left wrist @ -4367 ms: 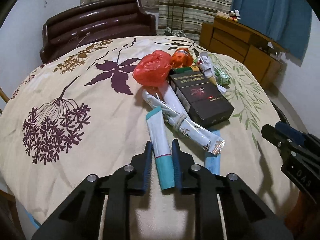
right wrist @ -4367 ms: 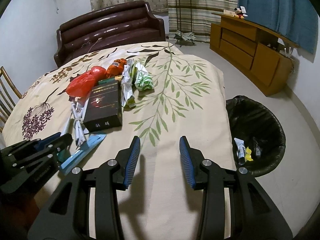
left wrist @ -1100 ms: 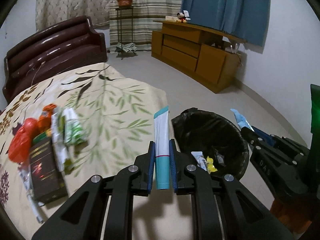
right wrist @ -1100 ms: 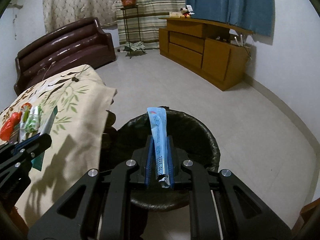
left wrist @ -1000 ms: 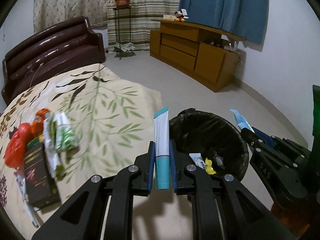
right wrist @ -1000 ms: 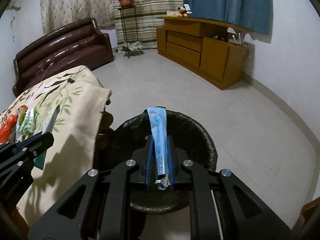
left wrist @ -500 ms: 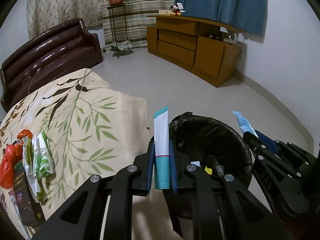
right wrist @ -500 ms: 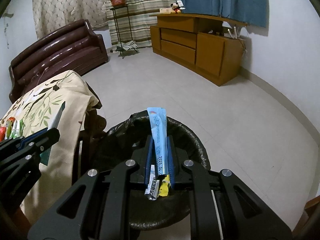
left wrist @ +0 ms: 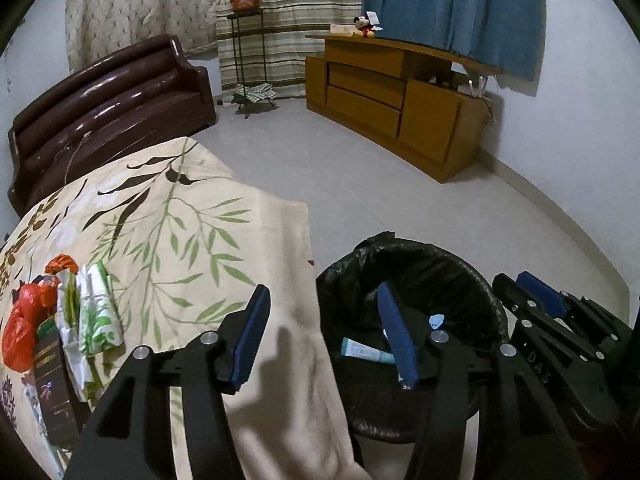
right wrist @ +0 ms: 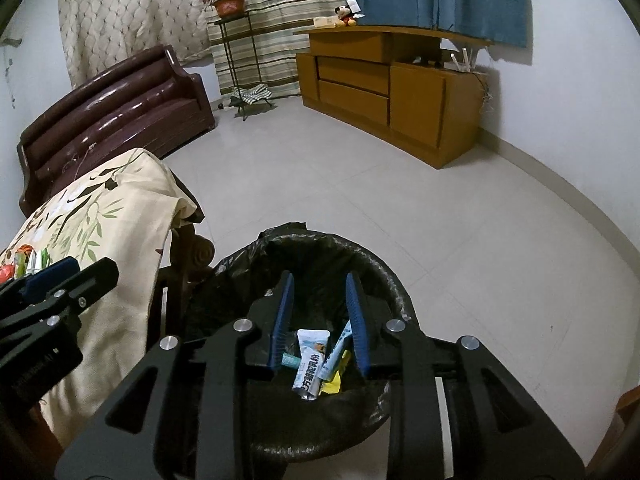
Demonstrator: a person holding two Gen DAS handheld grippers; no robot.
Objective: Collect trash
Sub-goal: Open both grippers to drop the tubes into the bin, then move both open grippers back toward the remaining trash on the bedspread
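A black-lined trash bin (left wrist: 416,258) stands on the floor beside the table; it also shows in the right wrist view (right wrist: 316,252). My left gripper (left wrist: 324,334) is open and empty at the table edge, its right finger over the bin. A teal-and-white tube (left wrist: 366,352) lies inside the bin. My right gripper (right wrist: 320,316) is open and empty above the bin. Below it lie a white tube (right wrist: 310,364), a blue wrapper (right wrist: 336,350) and a yellow scrap (right wrist: 332,386). More trash lies on the table at the left: red bag (left wrist: 18,332), green-and-white packets (left wrist: 96,312), dark box (left wrist: 50,376).
The table wears a cream leaf-print cloth (left wrist: 180,240) that hangs down next to the bin. A brown sofa (left wrist: 108,108) stands behind the table. A wooden cabinet (left wrist: 400,100) lines the far wall. Tiled floor (right wrist: 400,208) lies beyond the bin.
Both grippers have opened. The teal-and-white tube left my left gripper and the blue wrapper left my right gripper; both now lie in the bin.
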